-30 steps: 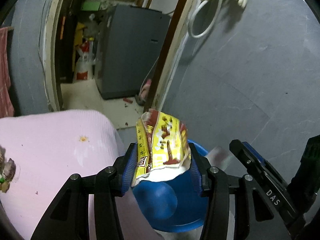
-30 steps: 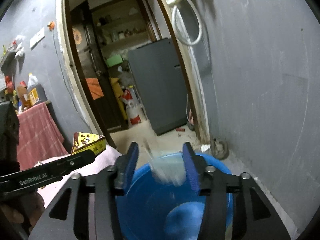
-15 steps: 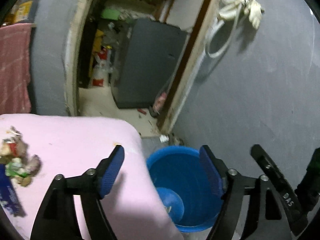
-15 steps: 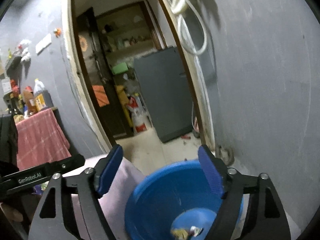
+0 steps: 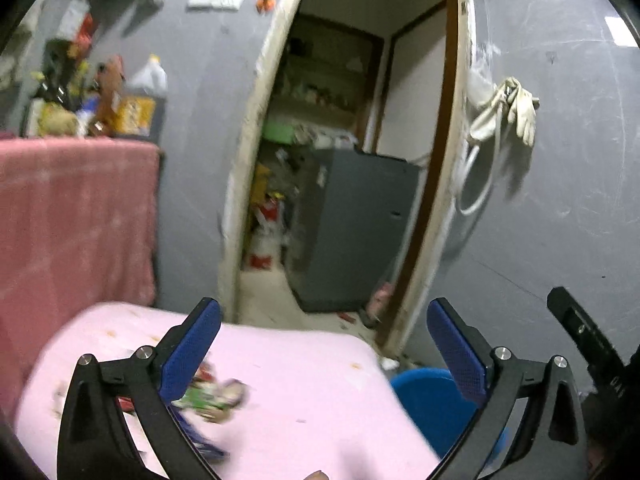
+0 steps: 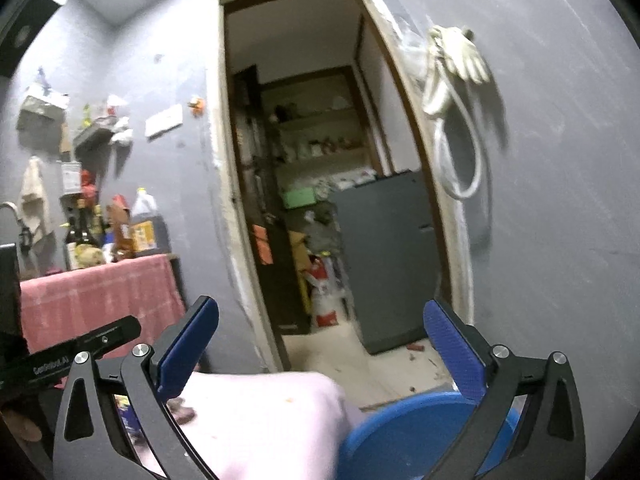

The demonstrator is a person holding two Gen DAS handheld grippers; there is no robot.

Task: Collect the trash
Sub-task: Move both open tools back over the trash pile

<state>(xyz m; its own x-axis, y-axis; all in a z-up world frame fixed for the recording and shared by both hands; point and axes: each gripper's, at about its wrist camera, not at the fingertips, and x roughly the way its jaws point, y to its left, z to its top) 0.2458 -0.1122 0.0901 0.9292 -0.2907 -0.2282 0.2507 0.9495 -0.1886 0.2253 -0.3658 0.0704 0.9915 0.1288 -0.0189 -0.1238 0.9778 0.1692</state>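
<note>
Now both grippers, left gripper [image 5: 323,354] and right gripper [image 6: 321,354], are hanging with jaws spread wide, gripping nothing. Remaining trash [image 5: 212,394] is lying on the pink surface [image 5: 304,392] just inside the left jaw, nearer the left hand; the blue bin [image 6: 404,436] is sitting lower right.

Soft pink cloth [image 5: 304,392] covers the table, beside a glossy blue plastic bucket [image 5: 428,404] and crinkled wrappers [image 5: 212,394].
</note>
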